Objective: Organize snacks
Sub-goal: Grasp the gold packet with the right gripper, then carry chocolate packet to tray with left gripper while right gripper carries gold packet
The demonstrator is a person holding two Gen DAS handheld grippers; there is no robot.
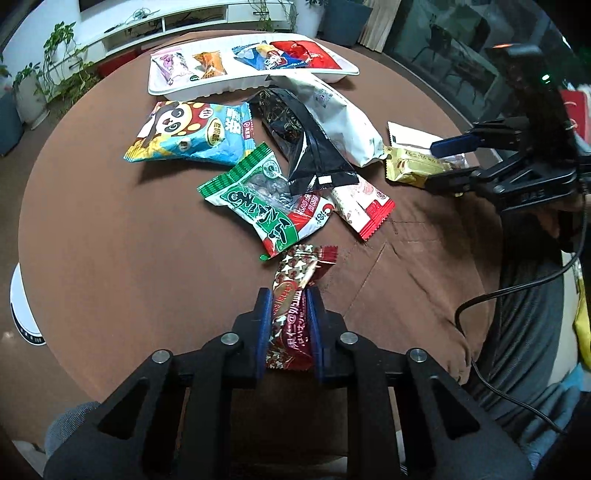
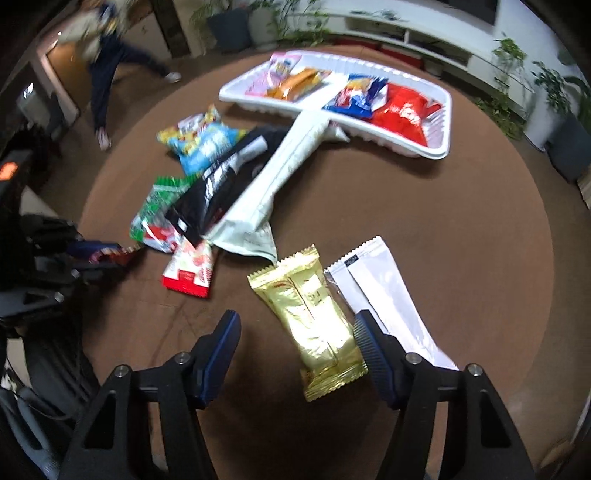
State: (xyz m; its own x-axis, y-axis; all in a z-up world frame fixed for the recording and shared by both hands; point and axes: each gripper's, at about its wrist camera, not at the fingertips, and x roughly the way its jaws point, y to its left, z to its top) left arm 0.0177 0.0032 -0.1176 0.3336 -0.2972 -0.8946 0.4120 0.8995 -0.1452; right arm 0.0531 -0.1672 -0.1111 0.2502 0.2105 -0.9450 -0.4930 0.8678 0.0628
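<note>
1. The left gripper (image 1: 288, 295) clamps the dark red packet (image 1: 295, 291), whose long axis points toward the white tray (image 1: 255, 83).
2. The right gripper (image 2: 295, 328) is spread wide around the gold packet (image 2: 314, 325); only the right wrist view shows the gap.

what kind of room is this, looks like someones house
Most likely a home living room. A round table under a brown cloth holds loose snacks and a white tray; behind it stand a low white media cabinet and potted plants. The left claw holds a red snack.
</note>
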